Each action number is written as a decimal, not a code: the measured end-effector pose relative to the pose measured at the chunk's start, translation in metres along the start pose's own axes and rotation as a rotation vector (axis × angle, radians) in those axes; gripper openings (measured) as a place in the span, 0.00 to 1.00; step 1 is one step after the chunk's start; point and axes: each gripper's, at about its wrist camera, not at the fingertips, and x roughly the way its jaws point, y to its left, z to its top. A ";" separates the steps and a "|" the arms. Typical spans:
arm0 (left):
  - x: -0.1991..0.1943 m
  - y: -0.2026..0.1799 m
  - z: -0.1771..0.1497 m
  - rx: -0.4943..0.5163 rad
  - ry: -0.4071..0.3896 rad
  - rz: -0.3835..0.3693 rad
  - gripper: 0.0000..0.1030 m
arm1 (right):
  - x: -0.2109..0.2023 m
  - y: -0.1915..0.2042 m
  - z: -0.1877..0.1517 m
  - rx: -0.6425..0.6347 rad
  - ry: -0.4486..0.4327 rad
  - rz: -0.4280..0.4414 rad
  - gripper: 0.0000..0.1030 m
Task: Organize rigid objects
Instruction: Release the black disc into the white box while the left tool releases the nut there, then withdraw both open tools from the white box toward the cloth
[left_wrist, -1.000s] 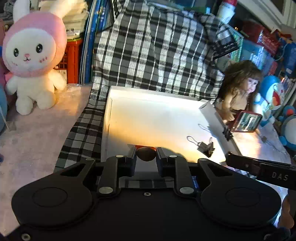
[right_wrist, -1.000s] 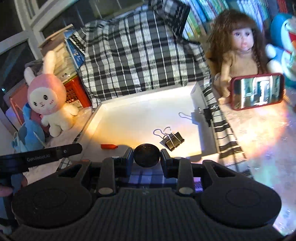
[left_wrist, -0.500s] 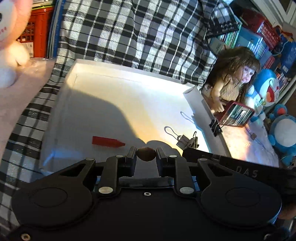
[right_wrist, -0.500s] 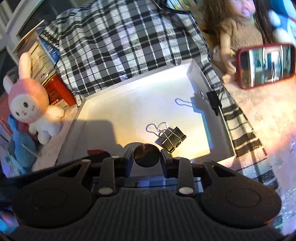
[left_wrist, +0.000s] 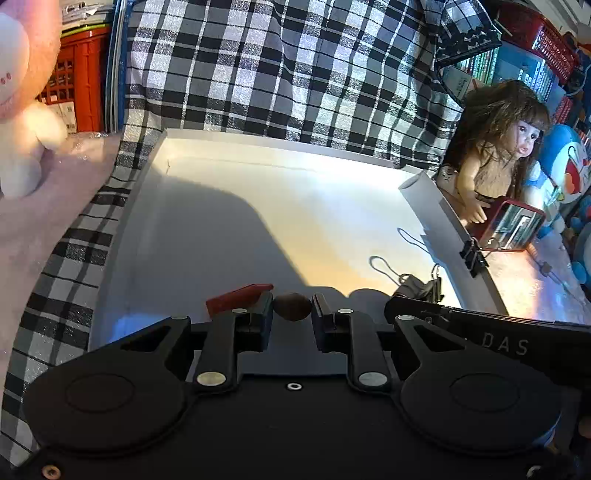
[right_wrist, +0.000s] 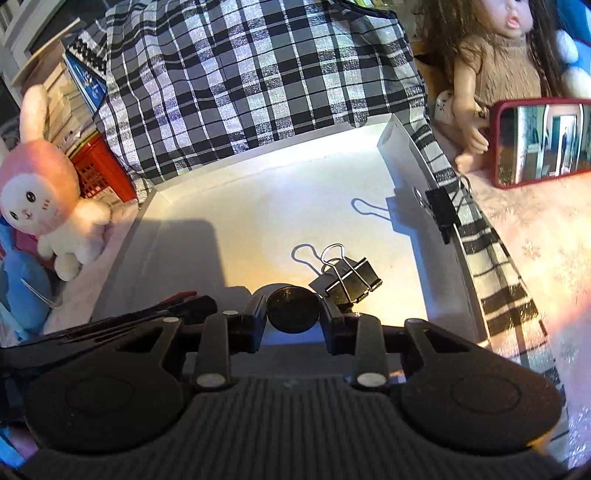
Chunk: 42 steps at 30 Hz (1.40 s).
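Now the left gripper (left_wrist: 292, 312) pinches a small brown oval piece (left_wrist: 291, 311), jaws narrow on it; the right gripper (right_wrist: 293, 311) clamps a dark round disc (right_wrist: 293, 310). Both have come forward and lower over the white tray (left_wrist: 207, 177) in the past second (the plush rabbit (right_wrist: 40, 199) has slid toward the frame edge). Judgement: both pieces are about to be set down inside. Already lying there: red crayon-like stick (left_wrist: 238, 293) just beside the left jaw, black binder clip (right_wrist: 351, 278) just beside the right. Another clip (right_wrist: 441, 210) bites the right wall. Far half of the floor lies bare.
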 end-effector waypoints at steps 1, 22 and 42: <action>0.001 0.000 0.000 -0.002 -0.003 0.003 0.21 | 0.001 0.002 0.001 -0.012 -0.001 -0.017 0.36; -0.049 0.002 -0.002 0.022 -0.121 -0.001 0.58 | -0.031 0.007 0.001 -0.094 -0.099 -0.064 0.60; -0.145 0.005 -0.111 0.133 -0.242 -0.027 0.75 | -0.123 0.018 -0.097 -0.336 -0.277 -0.048 0.78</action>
